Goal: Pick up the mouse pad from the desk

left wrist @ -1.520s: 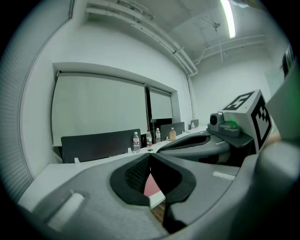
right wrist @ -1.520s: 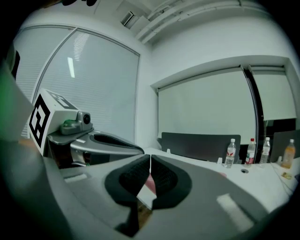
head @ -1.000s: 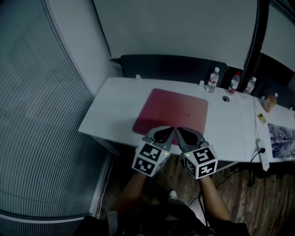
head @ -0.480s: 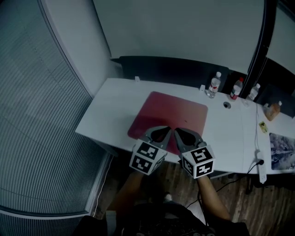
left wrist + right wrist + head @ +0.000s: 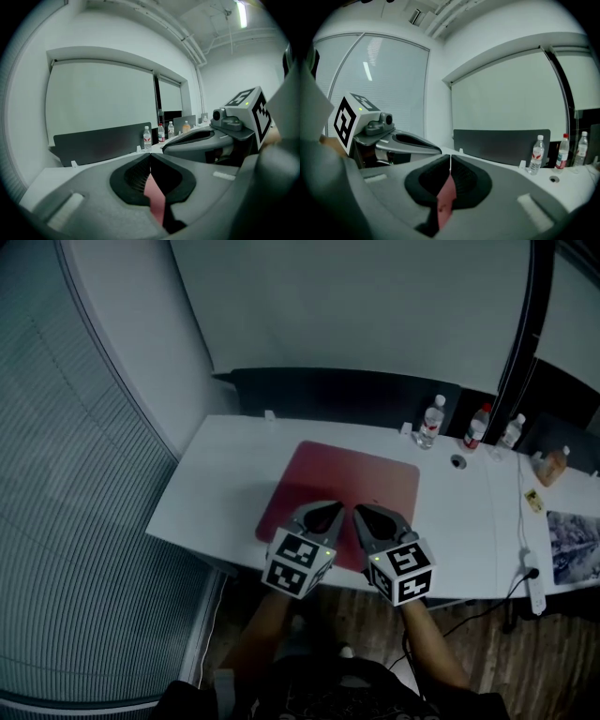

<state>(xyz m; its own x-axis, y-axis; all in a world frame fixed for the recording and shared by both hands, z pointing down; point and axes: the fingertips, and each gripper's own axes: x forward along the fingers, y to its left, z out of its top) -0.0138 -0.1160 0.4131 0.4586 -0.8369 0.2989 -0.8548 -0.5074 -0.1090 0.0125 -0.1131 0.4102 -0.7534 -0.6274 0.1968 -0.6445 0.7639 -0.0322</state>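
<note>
Plastic bottles (image 5: 430, 421) upright on desk (image 5: 216, 484)

Left tongs (image 5: 337, 510) and right tongs (image 5: 357, 512) sit side by side out front, tips angled in toward each other and almost touching. Jaws fully together on both, nothing pinched. Left forearm (image 5: 267, 624) and right forearm (image 5: 433, 643) stretch forward behind them.

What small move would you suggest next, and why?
Probably open both pairs of jaws: the left hand-held gripper and the right hand-held gripper hover shut and empty over the near edge of the dark red rectangular mouse pad, lying flat on the white desk.
</note>
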